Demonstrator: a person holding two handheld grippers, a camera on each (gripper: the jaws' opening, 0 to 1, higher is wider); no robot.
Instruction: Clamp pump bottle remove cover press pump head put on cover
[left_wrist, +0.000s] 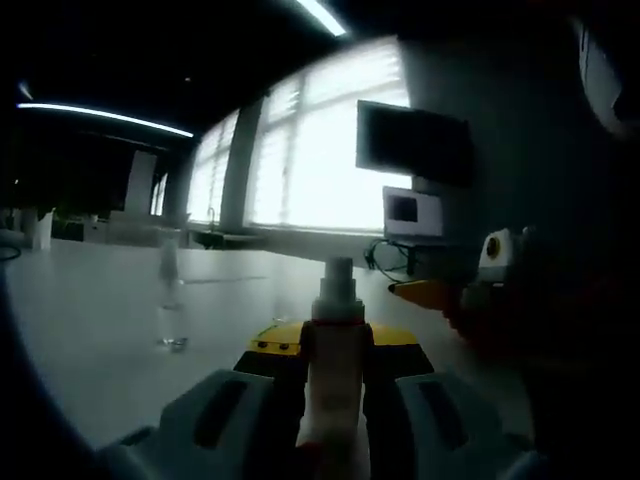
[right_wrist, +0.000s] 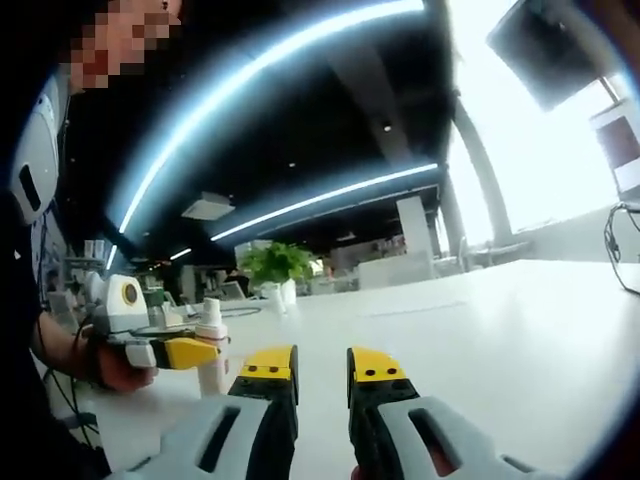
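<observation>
A white pump bottle (left_wrist: 336, 400) stands upright between the yellow-tipped jaws of my left gripper (left_wrist: 336, 342), which is shut on its body. Its bare pump head (left_wrist: 337, 285) sticks up above the jaws. A clear cover (left_wrist: 171, 295) stands apart on the white table (left_wrist: 80, 330), to the left of the bottle. The right gripper (left_wrist: 440, 298) comes in from the right, just beside the bottle. In the right gripper view, my right gripper (right_wrist: 320, 368) is open with nothing between its jaws. At the left of that view, the left gripper (right_wrist: 196, 352) holds the bottle (right_wrist: 211, 372).
A dark monitor (left_wrist: 415, 140) and a smaller screen (left_wrist: 410, 210) stand at the table's far right, with cables (left_wrist: 385, 255) below them. A potted plant (right_wrist: 275, 265) sits at the table's far end. A person's hand (right_wrist: 112, 372) holds the left gripper.
</observation>
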